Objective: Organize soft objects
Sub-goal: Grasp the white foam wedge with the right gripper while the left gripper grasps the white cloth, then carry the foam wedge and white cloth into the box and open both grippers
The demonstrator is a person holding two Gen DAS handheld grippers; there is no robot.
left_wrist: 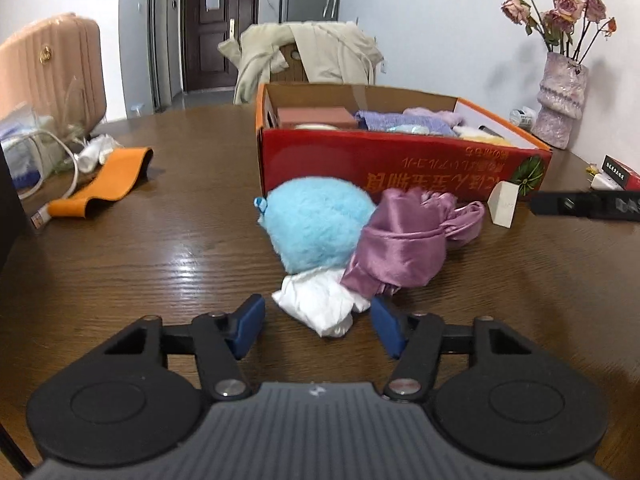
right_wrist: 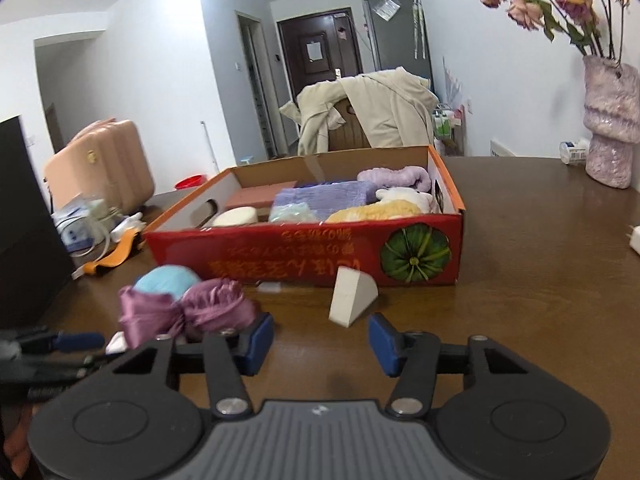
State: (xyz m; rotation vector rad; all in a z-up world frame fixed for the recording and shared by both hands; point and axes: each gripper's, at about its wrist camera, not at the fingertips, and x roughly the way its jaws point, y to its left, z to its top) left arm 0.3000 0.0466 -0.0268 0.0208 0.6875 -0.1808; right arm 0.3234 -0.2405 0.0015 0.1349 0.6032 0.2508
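A red cardboard box (left_wrist: 400, 160) stands on the wooden table and holds several soft items. In front of it lie a fluffy blue ball (left_wrist: 316, 224), a purple satin cloth (left_wrist: 404, 244) and a crumpled white cloth (left_wrist: 320, 304). My left gripper (left_wrist: 318, 326) is open, its blue pads on either side of the white cloth's near end. My right gripper (right_wrist: 320, 344) is open and empty, just short of a white wedge sponge (right_wrist: 352, 296). The box (right_wrist: 320, 256), purple cloth (right_wrist: 192, 308) and blue ball (right_wrist: 166, 278) also show in the right wrist view.
An orange band (left_wrist: 108, 180) and a white cable lie at the table's left. A pink vase (left_wrist: 562, 100) with dried roses stands at the back right. A chair draped with a beige coat (left_wrist: 304, 56) stands behind the table. My right gripper's body (left_wrist: 588, 206) shows at right.
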